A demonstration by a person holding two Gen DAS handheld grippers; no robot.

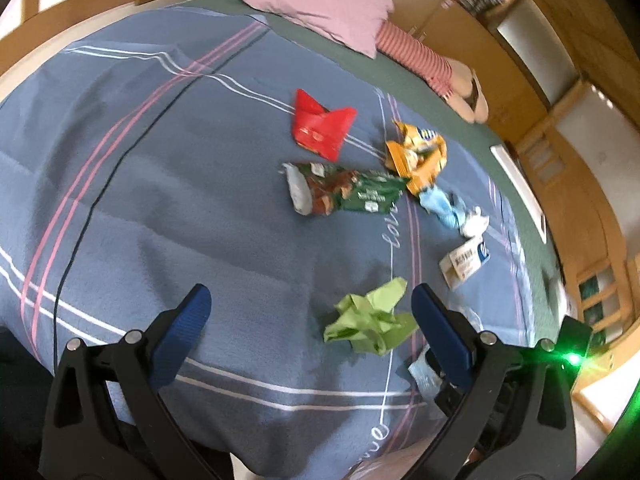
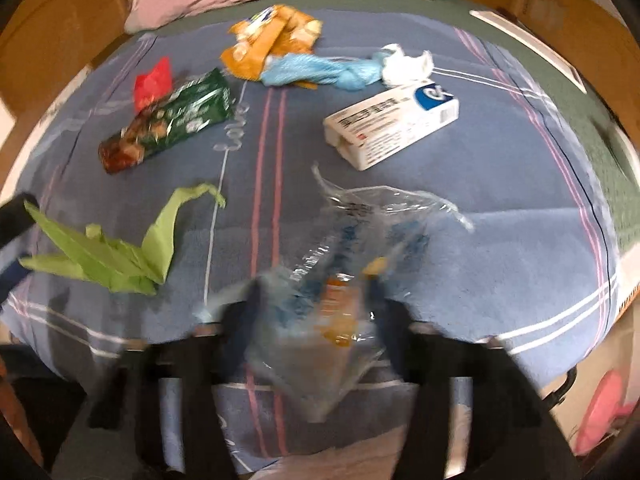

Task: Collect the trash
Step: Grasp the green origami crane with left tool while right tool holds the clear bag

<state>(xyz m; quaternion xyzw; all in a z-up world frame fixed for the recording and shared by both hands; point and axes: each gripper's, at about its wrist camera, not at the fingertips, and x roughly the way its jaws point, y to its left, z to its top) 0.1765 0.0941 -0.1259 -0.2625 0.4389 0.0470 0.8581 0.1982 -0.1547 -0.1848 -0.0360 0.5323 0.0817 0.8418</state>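
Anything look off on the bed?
Yes: litter is strewn over the blanket: red wrapper, green snack bag, orange wrapper, white carton, crumpled green paper.

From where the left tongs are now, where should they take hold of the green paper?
Grip the crumpled middle of the green paper, coming from above. It lies loose on the blanket, its bunched folds rising there; the thin flat tips give little to pinch.
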